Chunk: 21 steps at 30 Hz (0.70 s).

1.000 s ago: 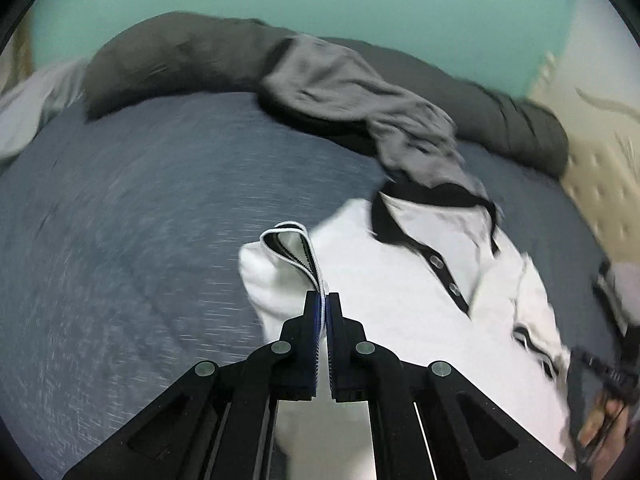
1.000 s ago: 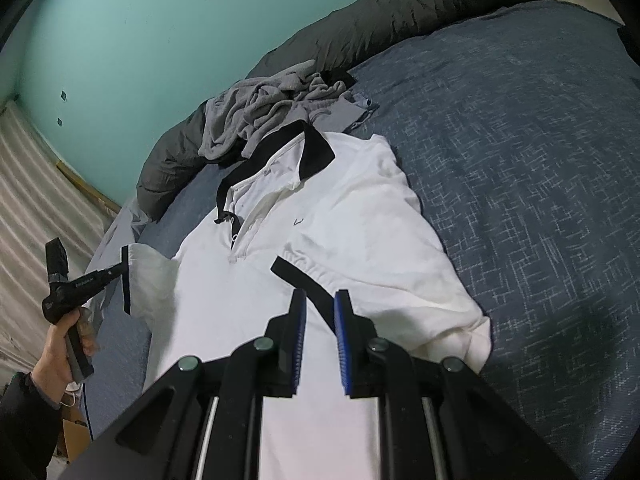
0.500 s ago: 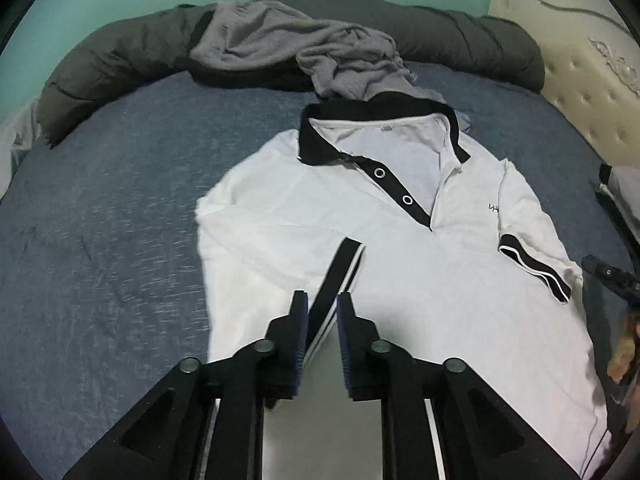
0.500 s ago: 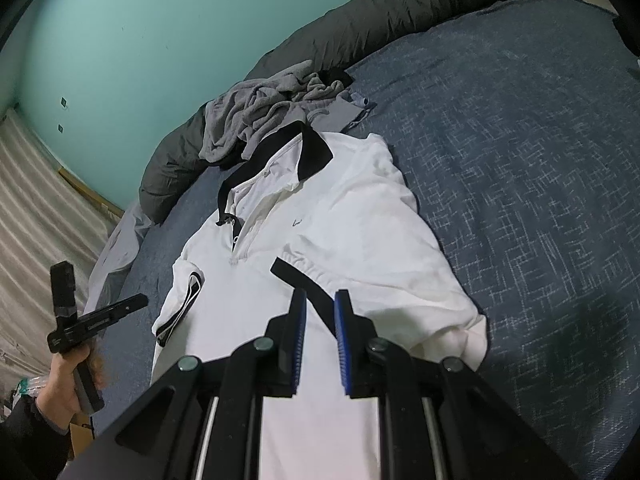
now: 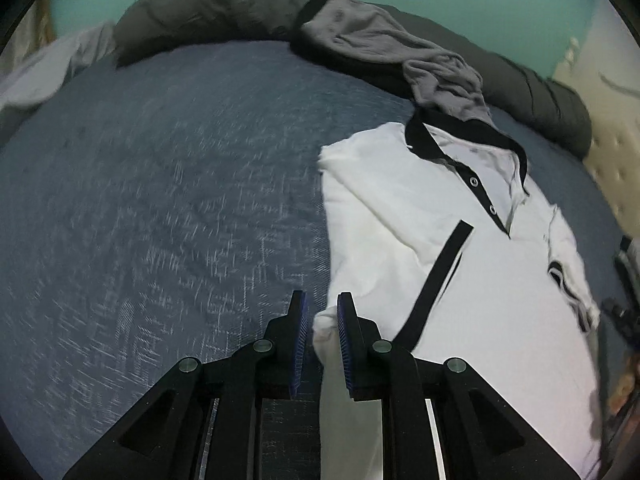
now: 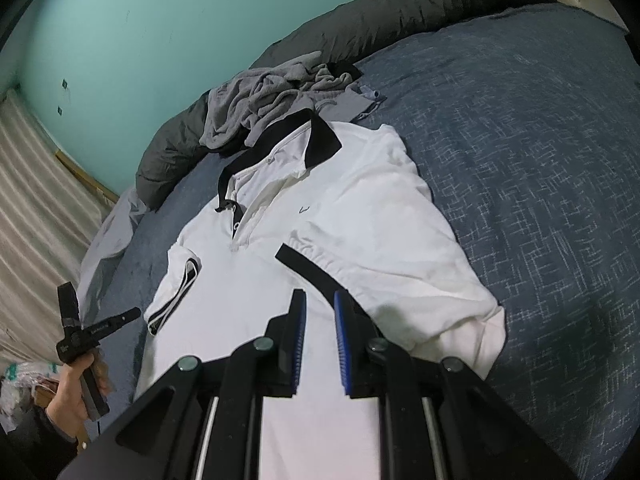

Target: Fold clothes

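Note:
A white polo shirt (image 5: 408, 216) with a black collar lies face up on the blue bedspread (image 5: 160, 200); it also shows in the right wrist view (image 6: 360, 216). Both sleeves are folded inward onto the chest, their black cuffs (image 5: 440, 276) (image 6: 308, 268) lying on the body. My left gripper (image 5: 322, 308) is open, just above the shirt's left side edge. My right gripper (image 6: 320, 304) is open and empty, over the shirt's lower middle near the right cuff. The left gripper also shows from the side at the left edge of the right wrist view (image 6: 96, 332).
A crumpled grey garment (image 6: 276, 96) lies just beyond the collar, on a dark grey rolled duvet (image 5: 208, 8) along the head of the bed. A pale sheet (image 6: 108, 232) lies at the bed's far left. A cream tufted headboard (image 5: 616, 144) stands at the right.
My left gripper let go of the left sleeve, which now lies folded on the chest. It then opened and swung left, to the shirt's side edge. The right gripper stayed put.

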Each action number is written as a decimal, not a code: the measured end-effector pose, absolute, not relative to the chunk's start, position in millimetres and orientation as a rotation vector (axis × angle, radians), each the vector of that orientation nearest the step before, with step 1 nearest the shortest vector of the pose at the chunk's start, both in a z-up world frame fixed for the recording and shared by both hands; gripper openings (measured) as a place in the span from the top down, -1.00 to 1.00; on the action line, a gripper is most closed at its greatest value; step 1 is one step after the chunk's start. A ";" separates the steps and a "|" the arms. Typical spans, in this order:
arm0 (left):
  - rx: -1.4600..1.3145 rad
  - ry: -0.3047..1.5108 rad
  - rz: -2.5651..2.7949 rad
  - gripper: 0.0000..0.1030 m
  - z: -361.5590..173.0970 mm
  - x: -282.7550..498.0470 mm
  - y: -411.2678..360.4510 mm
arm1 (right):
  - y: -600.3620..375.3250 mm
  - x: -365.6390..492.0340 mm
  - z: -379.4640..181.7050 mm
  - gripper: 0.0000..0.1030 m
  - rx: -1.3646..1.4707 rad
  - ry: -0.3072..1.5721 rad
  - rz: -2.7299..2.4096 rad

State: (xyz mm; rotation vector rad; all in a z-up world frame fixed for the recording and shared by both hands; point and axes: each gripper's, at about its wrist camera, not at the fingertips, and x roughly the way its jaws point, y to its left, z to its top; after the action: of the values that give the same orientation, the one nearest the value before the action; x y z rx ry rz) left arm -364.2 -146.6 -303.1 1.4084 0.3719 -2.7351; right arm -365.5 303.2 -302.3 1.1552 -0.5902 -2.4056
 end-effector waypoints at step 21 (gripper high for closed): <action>1.363 0.782 -2.873 0.67 -334.4 -355.8 -180.8 | 96.4 -445.6 -249.7 0.35 1.183 -0.155 -2.219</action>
State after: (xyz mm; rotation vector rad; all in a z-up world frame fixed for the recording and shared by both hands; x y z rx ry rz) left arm -355.8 -180.8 -334.4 1.3627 0.7816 -2.8732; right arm -445.6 96.4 -249.7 1.1829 -0.1555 -2.2193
